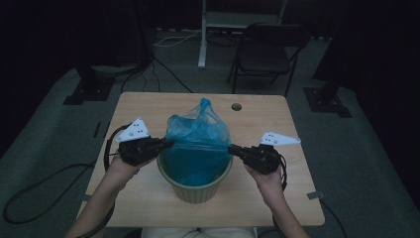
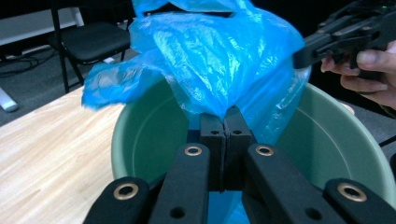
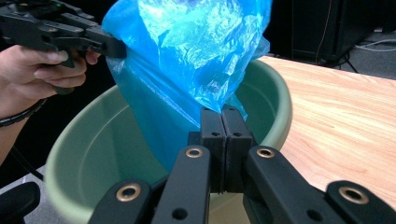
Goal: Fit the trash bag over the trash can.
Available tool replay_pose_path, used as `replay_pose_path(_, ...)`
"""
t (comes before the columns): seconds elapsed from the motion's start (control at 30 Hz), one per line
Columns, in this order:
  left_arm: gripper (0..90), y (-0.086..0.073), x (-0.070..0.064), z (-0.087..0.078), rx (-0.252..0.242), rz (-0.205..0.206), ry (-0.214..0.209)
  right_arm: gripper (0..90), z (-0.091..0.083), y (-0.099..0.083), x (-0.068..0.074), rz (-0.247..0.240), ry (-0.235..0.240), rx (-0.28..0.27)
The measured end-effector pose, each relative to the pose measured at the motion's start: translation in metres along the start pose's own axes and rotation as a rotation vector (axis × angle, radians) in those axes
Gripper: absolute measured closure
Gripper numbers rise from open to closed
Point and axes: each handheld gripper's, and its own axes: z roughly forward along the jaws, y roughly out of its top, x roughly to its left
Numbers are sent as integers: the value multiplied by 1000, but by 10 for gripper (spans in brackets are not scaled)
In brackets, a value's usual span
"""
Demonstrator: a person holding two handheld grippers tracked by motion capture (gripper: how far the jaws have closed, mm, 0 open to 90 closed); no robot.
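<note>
A dim room with grey carpet and one black folding chair (image 1: 265,52) beyond one light wooden table (image 1: 148,106), seen from the high view. Near the table's front edge sits one green basin (image 1: 195,191) holding one blue plastic bag (image 1: 198,139). The gripper views show the left gripper (image 2: 225,114) and right gripper (image 3: 222,112) each clenched on bag film.

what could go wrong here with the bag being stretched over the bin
The left tool and right tool each pinch only a thin bit of the blue bag, so the film may tear or slip free. Pulling sideways could also tip or drag the green bin on the table.
</note>
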Motion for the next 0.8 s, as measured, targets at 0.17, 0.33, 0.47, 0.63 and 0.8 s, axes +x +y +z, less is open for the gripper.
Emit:
replay_pose_path(0.17,900,-7,-5,-2,9,10,-42,898,-10,-15,8,9,27,16)
replay_pose_path(0.33,900,-12,-14,-4,28,21,-78,898,-23,-35,20,40,59,18)
replay_pose_path(0.47,900,-15,-20,-2,40,40,-95,897,-29,-50,25,70,67,15)
replay_pose_path(0.63,900,-21,-22,-1,50,31,-128,898,-31,-65,20,121,76,31)
replay_pose_path(0.8,899,-27,-22,0,47,14,-157,898,-29,-77,20,160,108,56)
